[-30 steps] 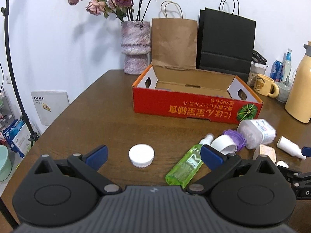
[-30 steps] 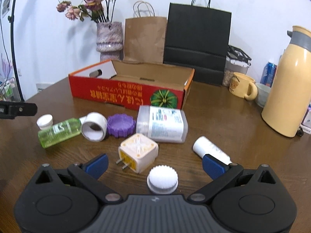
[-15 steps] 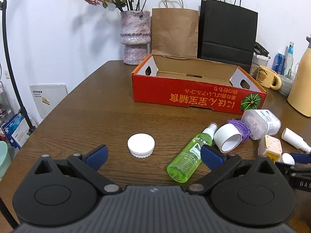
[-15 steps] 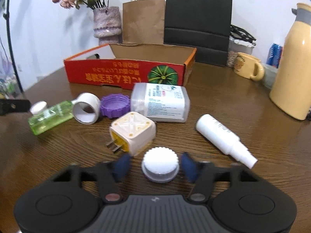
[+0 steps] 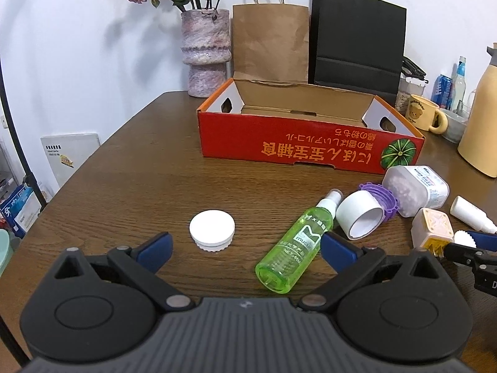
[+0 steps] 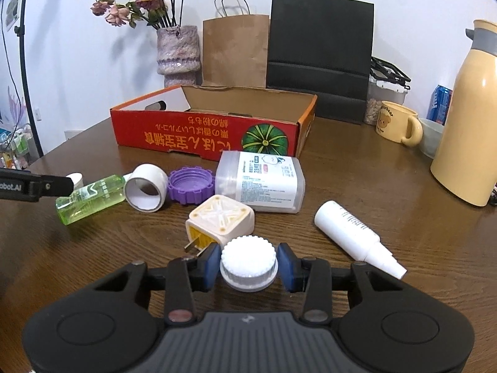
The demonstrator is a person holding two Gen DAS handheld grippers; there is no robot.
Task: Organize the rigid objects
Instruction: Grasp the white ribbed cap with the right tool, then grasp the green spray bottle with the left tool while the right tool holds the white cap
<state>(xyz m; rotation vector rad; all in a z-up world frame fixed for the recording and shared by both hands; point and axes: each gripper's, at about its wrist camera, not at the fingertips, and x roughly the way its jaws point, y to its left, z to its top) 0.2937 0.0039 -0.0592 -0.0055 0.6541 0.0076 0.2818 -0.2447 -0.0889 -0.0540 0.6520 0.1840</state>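
The left tool [image 5: 245, 247] is held wide apart above the surface [image 5: 149, 168], nothing between its jaws. A smooth white lid [image 5: 212, 229] lies just ahead of it, and a green spray bottle [image 5: 295, 239] lies on its side ahead and toward its right jaw.

The right tool [image 6: 248, 264] is drawn narrow around a ribbed white cap [image 6: 248, 262], the pads at the cap's ribbed sides; whether it is lifted off the surface cannot be told. A plug adapter [image 6: 220, 219] sits just ahead and left of it.

The grip is best kept firm and level, and the cap raised straight up so the adapter is not nudged. The red box [image 6: 211, 130], well ahead of the right tool with its top open, is judged the likely destination.
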